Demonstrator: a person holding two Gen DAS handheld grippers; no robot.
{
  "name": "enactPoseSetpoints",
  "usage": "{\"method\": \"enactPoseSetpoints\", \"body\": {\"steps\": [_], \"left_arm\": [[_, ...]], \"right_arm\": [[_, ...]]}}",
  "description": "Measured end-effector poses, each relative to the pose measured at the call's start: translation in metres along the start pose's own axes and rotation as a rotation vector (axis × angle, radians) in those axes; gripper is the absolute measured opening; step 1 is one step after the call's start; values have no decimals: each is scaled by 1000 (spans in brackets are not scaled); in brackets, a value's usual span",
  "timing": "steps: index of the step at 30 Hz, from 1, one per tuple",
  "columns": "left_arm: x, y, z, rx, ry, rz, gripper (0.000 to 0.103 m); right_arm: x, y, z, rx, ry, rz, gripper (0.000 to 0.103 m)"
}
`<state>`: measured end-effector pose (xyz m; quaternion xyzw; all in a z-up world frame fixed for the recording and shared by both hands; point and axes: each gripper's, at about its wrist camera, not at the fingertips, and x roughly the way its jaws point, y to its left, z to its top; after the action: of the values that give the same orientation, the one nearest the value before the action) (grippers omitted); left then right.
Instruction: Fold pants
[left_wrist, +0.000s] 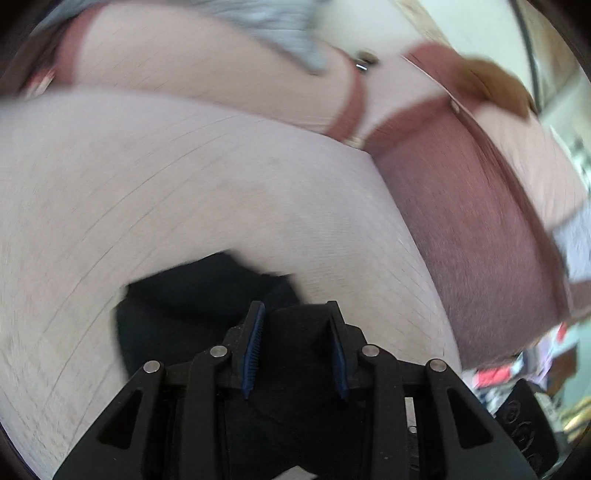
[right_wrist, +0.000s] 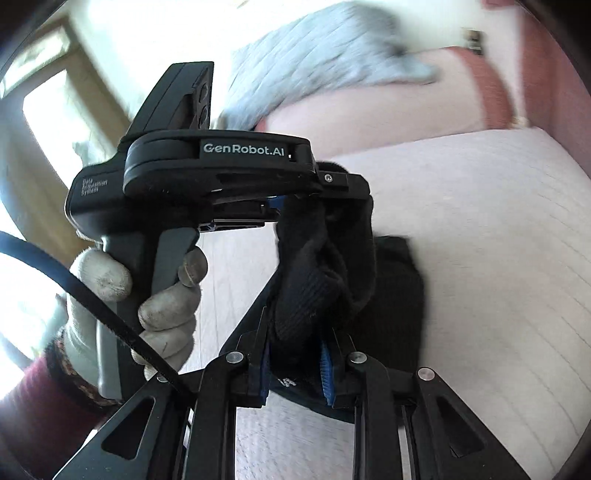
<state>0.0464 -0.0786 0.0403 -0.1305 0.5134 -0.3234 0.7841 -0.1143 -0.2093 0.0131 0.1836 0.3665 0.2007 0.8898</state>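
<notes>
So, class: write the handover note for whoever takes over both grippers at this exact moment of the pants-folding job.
Left gripper: shut on the black pants, a bunch of cloth between its fingers.
Right gripper: also shut on the pants, close to the left one; the gloved left hand holds the left handle.
Pants: lifted and bunched between both grippers, the rest lying on the pink bed cover. A grey garment lies further back.
Done: both grips taken.
Left: probably lay the fold down, smooth it, release. The fold count cannot be told; the pictures are blurred.

A pale pink cushion (left_wrist: 184, 192) – brown trim (left_wrist: 461, 221) beside it, grey cloth (right_wrist: 325, 55) beyond.
</notes>
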Motion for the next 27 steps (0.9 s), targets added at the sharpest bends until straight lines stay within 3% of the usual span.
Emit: {"method": "enactPoseSetpoints", "body": {"steps": [3, 6, 8, 9, 15, 21, 25, 27], "left_arm": [[-12, 52, -12, -132, -24, -51, 36], [-27, 97, -20, -247, -61, -99, 37], [-32, 117, -24, -295, -82, -117, 37], [-35, 124, -27, -318, -95, -130, 37], [-54, 147, -37, -450, -169, -245, 37], [-85, 102, -39, -285, -229, -246, 40], [-74, 64, -44, -151, -176, -251, 51], [-62, 56, -46, -118, -141, -231, 51]], "right_arm": [[40, 22, -6, -90, 84, -41, 24], [58, 30, -10, -125, 110, -35, 36], [61, 33, -13, -117, 115, 1, 52], [61, 36, -13, -120, 117, 16, 56], [47, 57, -18, -149, 142, 11, 61], [19, 58, -15, -129, 128, 31, 65], [-6, 41, -12, -106, 103, -32, 65], [-13, 25, -7, -81, 91, -86, 65]]}}
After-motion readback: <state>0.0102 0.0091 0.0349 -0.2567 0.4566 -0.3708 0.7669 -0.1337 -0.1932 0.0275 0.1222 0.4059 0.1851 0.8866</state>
